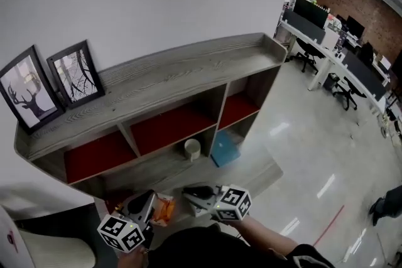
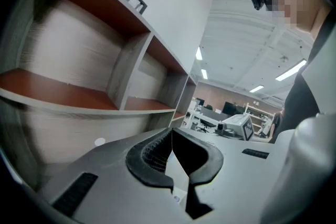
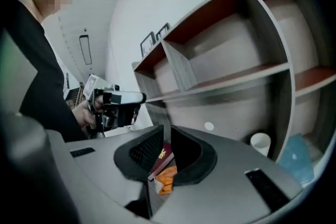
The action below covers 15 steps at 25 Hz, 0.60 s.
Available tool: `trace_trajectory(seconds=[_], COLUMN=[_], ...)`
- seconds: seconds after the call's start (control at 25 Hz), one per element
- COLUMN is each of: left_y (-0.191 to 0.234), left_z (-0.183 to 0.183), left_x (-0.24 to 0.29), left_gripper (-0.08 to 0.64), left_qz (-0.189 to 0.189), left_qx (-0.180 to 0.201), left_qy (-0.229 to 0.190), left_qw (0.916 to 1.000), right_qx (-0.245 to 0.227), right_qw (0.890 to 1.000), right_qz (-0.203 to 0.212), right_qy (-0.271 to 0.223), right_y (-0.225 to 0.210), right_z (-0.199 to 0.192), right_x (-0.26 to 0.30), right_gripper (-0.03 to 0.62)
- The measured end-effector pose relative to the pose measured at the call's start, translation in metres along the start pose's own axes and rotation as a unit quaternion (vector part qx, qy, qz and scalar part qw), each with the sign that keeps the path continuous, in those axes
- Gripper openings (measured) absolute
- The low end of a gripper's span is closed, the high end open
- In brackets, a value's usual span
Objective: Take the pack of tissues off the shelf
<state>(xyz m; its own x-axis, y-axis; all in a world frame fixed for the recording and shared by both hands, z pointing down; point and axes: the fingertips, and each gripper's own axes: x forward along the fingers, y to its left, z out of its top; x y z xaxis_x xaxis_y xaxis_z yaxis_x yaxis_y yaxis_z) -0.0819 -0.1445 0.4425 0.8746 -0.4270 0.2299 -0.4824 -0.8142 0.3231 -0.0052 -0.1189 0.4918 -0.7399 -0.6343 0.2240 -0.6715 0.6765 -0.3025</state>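
The head view looks down on a long grey wooden shelf (image 1: 188, 66) with red back walls. Two black-framed pictures (image 1: 75, 74) stand on its top, at the left end. In the lower row a small white cup (image 1: 192, 149) stands just left of a dividing board. A light blue flat pack (image 1: 225, 149), which looks like the pack of tissues, lies in the compartment just right of that board. Nothing is touching it, and both grippers are well apart from it.

The left gripper (image 1: 148, 199) and the right gripper (image 1: 191, 191) are low in front of the shelf, side by side. A small orange packet (image 1: 164, 209) lies between them, lower down.

In the left gripper view the jaws are closed, with nothing between them. In the right gripper view the jaws are closed too, tips together. Through the gap behind the tips you can see the orange packet and a dark red book (image 3: 160, 157) below. The jaws do not grip them.
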Motion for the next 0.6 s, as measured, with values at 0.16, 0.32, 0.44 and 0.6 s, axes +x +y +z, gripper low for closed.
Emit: trace_trajectory(seconds=[0.16,0.32,0.44,0.6], left_y=[-0.009,-0.013,-0.014,-0.020], left_z=[0.023,0.036,0.041,0.051], left_x=[-0.007,-0.013,-0.015,-0.023], left_gripper=[0.014,0.014,0.014,0.014], left_qz=[-0.001,-0.003,-0.005,-0.003], left_qx=[0.034,0.059,0.065,0.073], left_qy=[-0.019,-0.029,-0.034,-0.045], left_qw=[0.9992,0.9978,0.9973,0.9963], right_qx=[-0.042,-0.056,-0.059,-0.077], right_qw=[0.997,0.991,0.988,0.989], right_qz=[0.019,0.032,0.027,0.007], right_qy=[-0.059,-0.120,-0.139,-0.130], right_y=[0.028,0.050,0.058,0.059], right_z=[0.061,0.107,0.120,0.127], right_x=[-0.014,-0.027,-0.034,-0.039], right_gripper=[0.021,0.021,0.021,0.021])
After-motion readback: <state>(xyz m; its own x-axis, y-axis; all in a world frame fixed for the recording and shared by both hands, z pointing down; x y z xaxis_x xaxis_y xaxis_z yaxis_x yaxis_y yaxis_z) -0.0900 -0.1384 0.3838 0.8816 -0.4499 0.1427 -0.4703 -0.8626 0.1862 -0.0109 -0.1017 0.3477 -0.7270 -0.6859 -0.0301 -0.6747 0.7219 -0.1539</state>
